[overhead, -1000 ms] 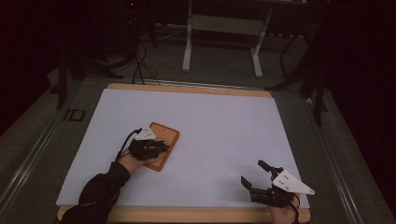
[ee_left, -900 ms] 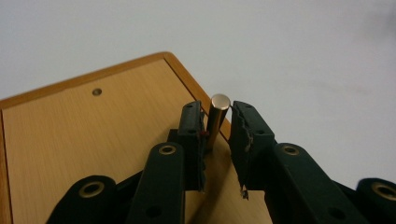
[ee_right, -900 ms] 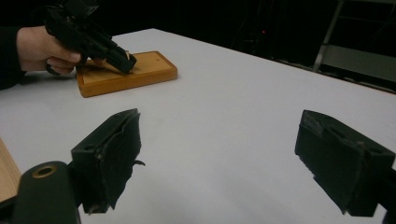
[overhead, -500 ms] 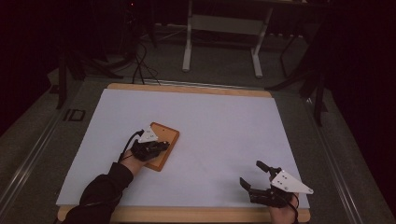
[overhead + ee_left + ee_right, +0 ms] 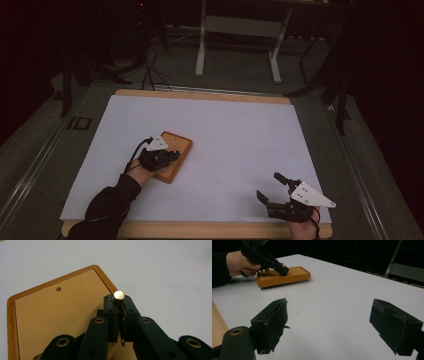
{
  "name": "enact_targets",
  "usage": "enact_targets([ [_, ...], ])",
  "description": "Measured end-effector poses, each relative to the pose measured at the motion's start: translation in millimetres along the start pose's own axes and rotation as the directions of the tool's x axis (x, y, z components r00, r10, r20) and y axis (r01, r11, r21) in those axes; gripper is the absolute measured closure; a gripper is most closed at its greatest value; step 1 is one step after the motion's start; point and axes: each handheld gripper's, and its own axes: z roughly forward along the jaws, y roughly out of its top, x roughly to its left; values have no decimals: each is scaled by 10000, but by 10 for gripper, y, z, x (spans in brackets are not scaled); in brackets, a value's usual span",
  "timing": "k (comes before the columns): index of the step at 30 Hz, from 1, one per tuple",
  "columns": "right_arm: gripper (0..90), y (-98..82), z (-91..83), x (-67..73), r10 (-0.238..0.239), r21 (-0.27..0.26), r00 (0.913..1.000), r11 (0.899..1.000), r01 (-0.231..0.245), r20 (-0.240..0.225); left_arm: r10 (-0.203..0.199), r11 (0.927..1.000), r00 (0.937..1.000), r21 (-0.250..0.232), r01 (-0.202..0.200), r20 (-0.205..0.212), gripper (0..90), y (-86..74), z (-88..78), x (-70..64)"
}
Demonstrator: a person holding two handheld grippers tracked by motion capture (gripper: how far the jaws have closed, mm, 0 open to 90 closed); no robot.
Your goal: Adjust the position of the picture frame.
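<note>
Left gripper view: we are clamping our left tool, jaws just closing, on a peg pointing away over the wooden board; our right tool is gaping apart.

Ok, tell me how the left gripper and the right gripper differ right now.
The left gripper is shut on a small metal peg; the right gripper stands wide open with nothing between its jaws. The left one sits over the wooden board; the right one hovers over the bare white table, near its front edge. Both are black and hand-held.
</note>
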Motion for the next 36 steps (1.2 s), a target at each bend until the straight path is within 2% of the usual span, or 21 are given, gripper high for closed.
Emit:
enact_targets([
  [6,144,-1,-2,-3,57,-19,10000,10000,-57,17,-57,10000,9999,11,57,163,853,27,-34,7],
  [13,144,-3,2,-4,52,6,10000,10000,-52,15,204,9997,9992,-169,-198,354,854,131,-109,-33],
  [22,144,-3,3,-8,122,-1,9999,9999,-122,9,634,9966,9953,-577,-592,731,853,360,-192,-162],
  [28,144,3,-4,-7,98,-58,9999,9999,-98,35,1011,9933,9897,-662,-947,1009,853,541,-146,-298],
  [32,144,10,-13,-11,66,-136,10000,9999,-66,45,1272,9906,9852,-659,-1203,1145,853,666,-55,-404],
  [36,144,15,-26,-15,63,-206,10000,9998,-62,46,1349,9896,9830,-668,-1273,1246,853,738,38,-466],
])
